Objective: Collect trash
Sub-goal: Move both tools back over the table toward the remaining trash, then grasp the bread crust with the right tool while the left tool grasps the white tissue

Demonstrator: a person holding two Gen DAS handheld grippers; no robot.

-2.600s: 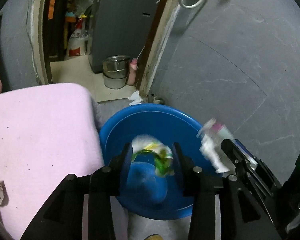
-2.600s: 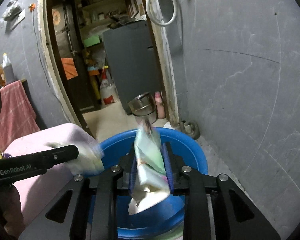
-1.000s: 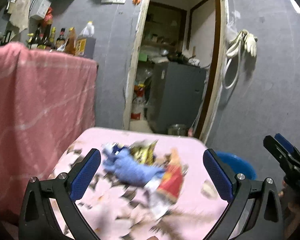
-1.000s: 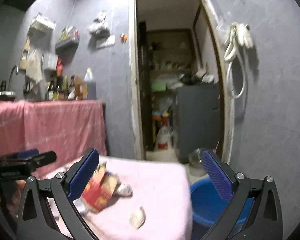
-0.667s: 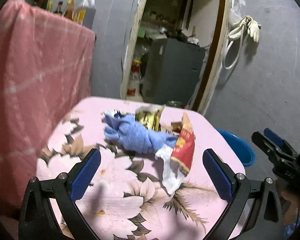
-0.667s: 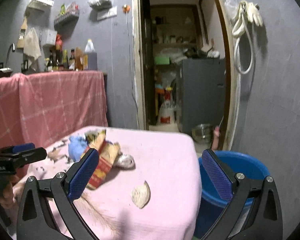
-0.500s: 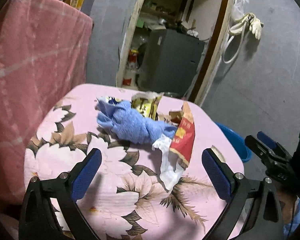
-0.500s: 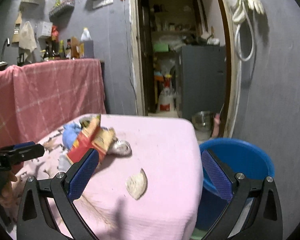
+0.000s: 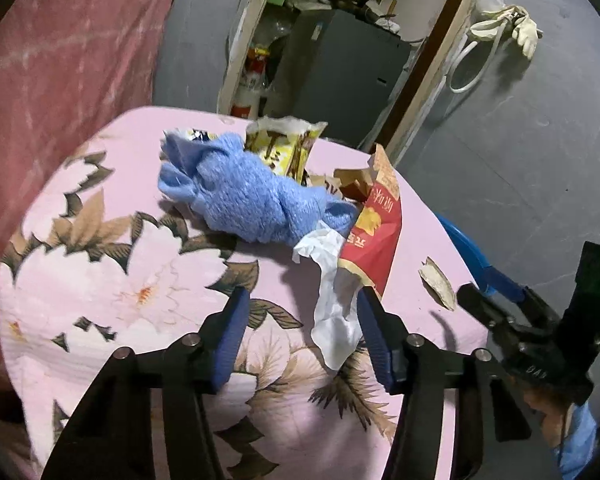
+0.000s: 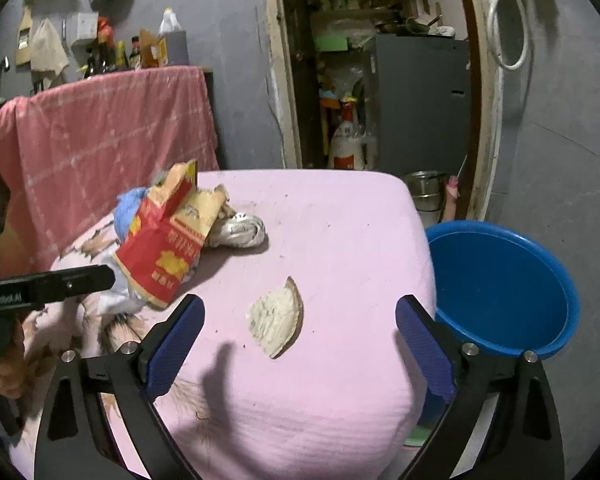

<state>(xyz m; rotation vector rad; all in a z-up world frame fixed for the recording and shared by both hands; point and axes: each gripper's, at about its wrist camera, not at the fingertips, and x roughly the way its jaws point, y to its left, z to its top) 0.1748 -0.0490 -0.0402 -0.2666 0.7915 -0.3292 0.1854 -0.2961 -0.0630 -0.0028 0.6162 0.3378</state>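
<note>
— Change in the left wrist view first: what is seen against the earlier frames?

— The left gripper [image 9: 300, 336] was spread wide half a second ago; its jaws have just been closing and are now about half apart. A crumpled white tissue [image 9: 334, 316] lies between the blue pads, touching or nearly touching the right pad; a grip on it cannot be confirmed. The pile is also seen closer and larger than before.

— And the materials there?

— A fuzzy blue knitted cloth [image 9: 248, 200] is bunched at the middle of the table [image 9: 100, 280], which is covered in pink quilted fabric printed with brown leaves. A glossy red snack bag [image 9: 374, 236], torn open, leans against the cloth, and a yellow wrapper [image 9: 284, 148] stands behind it. A flat, pale, torn scrap [image 9: 438, 284] lies apart near the table's right edge.

— The right wrist view?

— The right gripper [image 10: 300, 340] was held higher before; its jaws have just been closing slightly, yet they are still set wide with nothing held. The pale scrap [image 10: 276, 316], ribbed and shell-shaped, lies on the plain pink cloth between and just beyond the pads, untouched. A round blue plastic basin [image 10: 540, 264] is seen on the floor just beside the table's right edge. The red bag [image 10: 160, 252] and a crumpled silvery wrapper [image 10: 240, 232] lie at the left.
</note>
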